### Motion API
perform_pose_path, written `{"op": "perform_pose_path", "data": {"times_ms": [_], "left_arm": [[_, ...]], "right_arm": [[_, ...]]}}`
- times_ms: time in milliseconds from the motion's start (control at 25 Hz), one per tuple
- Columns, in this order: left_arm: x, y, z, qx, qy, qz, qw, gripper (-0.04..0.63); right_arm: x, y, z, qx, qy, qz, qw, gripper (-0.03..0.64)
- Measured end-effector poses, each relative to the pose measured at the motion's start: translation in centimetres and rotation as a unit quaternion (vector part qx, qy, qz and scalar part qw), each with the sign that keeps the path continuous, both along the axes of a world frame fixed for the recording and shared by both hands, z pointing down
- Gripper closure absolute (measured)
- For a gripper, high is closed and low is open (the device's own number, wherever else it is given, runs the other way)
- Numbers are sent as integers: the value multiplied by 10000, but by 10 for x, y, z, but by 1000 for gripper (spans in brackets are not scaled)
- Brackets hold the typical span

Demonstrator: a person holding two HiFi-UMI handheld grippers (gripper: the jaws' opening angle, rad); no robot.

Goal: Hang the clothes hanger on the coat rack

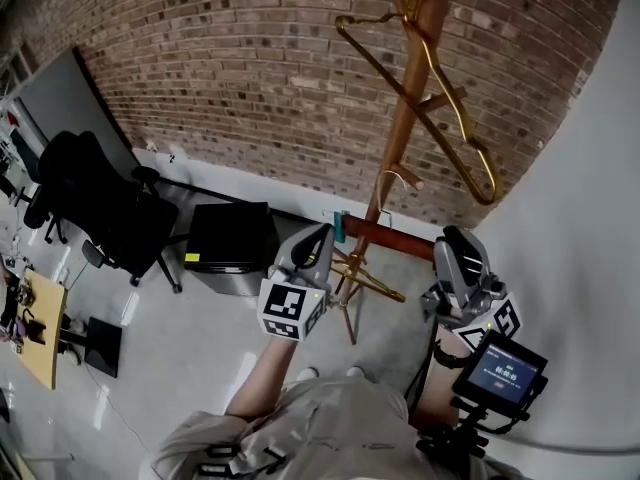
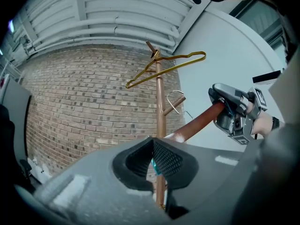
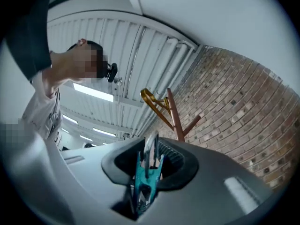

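A wooden coat rack (image 1: pixel 405 118) stands against the brick wall, and a gold wire hanger (image 1: pixel 440 118) hangs tilted near its top. I hold a second hanger between both grippers: a reddish-brown bar (image 1: pixel 390 236) with teal clips at its ends. My left gripper (image 1: pixel 325 233) is shut on the left teal clip (image 1: pixel 340 226). My right gripper (image 1: pixel 455 240) is shut on the other teal clip (image 3: pixel 146 175). The bar's silver wire hook (image 1: pixel 395 178) sits by a lower peg (image 2: pixel 174 105) of the rack; whether it rests on the peg I cannot tell.
A black office chair (image 1: pixel 95 203) and a black box (image 1: pixel 232 236) stand on the floor to the left. A wooden desk (image 1: pixel 40 328) is at the far left. A white wall (image 1: pixel 590 218) closes the right side. The rack's splayed legs (image 1: pixel 365 280) lie below the bar.
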State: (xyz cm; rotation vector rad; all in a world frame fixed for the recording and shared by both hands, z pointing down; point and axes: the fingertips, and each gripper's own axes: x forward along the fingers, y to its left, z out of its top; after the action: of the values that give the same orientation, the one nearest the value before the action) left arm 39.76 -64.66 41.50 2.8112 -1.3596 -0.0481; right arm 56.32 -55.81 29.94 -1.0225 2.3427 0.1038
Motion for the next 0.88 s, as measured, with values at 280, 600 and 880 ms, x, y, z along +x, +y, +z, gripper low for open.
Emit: {"op": "perform_pose_path", "data": {"times_ms": [280,600,880], "left_arm": [[-4,-6,1,22,-55,-215,9998,595],[-4,-3,1,56,-53,-290,9995,595],[7,-4,11,-47,-99,-150,9998,595]], "right_arm": [[21,-14,-7,238,-588,-434,9970,535],[31,-40,35,-237,-783,-457,9956,535],[44,-65,83,-763,-1076,119,9912,501]]}}
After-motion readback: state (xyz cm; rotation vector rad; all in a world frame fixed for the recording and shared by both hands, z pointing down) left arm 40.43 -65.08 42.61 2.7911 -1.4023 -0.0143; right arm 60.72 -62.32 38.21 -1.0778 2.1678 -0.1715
